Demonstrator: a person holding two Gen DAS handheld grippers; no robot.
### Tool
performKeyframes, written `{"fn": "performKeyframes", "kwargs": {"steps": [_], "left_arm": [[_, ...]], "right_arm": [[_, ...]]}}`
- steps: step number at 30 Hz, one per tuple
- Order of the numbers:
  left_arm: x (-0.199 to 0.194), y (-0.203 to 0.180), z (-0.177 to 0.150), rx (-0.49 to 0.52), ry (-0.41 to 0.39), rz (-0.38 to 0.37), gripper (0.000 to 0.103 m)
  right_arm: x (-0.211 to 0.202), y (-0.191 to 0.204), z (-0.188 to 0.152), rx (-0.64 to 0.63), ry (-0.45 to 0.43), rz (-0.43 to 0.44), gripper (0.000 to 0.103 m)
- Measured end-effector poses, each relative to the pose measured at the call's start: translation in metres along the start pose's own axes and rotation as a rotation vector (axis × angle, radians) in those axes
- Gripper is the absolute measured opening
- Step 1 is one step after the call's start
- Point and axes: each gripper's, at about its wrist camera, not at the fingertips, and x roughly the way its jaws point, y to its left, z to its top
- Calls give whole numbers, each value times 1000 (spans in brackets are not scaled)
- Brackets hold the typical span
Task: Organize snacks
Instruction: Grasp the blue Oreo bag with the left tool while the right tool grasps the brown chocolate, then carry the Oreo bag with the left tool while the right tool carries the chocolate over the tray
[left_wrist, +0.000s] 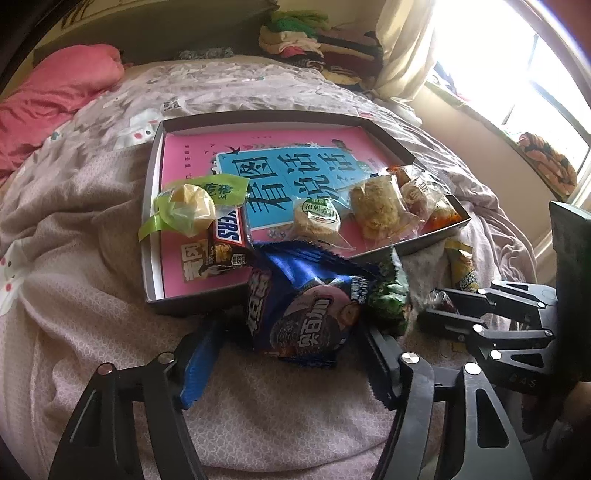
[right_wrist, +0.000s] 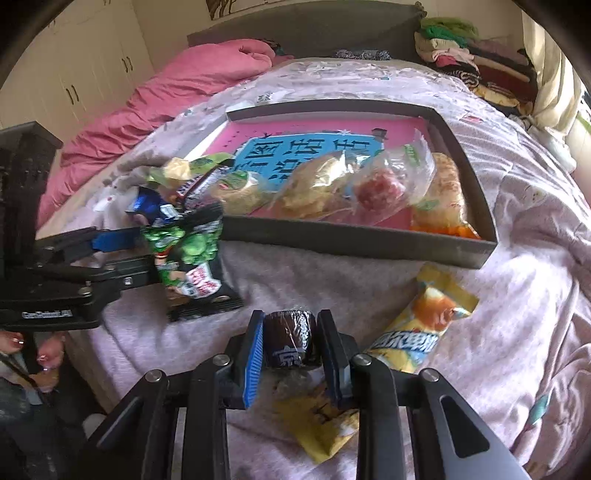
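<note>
A dark tray (left_wrist: 184, 306) with a pink floor lies on the bed and holds a Snickers bar (left_wrist: 225, 236), a green-wrapped sweet (left_wrist: 188, 206) and several clear-wrapped pastries (left_wrist: 376, 210). My left gripper (left_wrist: 288, 365) is open around a blue cookie packet (left_wrist: 303, 317) at the tray's near rim. My right gripper (right_wrist: 291, 347) is shut on a small dark wrapped cake (right_wrist: 290, 339), just above the bedcover. It also shows in the left wrist view (left_wrist: 436, 310). A green and black pea packet (right_wrist: 188, 266) lies beside the left gripper (right_wrist: 122, 254).
A yellow snack bag (right_wrist: 424, 325) lies on the bedcover right of my right gripper, and a yellow wrapper (right_wrist: 321, 424) lies under it. The tray (right_wrist: 351, 243) stands just beyond. A pink quilt (right_wrist: 155, 99) and piled clothes (right_wrist: 465, 59) lie at the far end.
</note>
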Motion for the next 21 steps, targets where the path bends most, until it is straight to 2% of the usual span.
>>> {"fn": "performKeyframes", "kwargs": {"steps": [2,3,14,21], "left_arm": [[-1,-1,0,4,-3,-1,65],[-2,0,0,4,-7,-8,59],[-12,3,1,-20,-4,-38,58],[-26,6,4,-37,-19,-49,58]], "right_arm": [[-1,2,0,10,-2,16,29],[-2,2,0,16,-2,23,29],[-11,3,1,32,-22,32,29],[-18,-1,4,80,-38,74,29]]}}
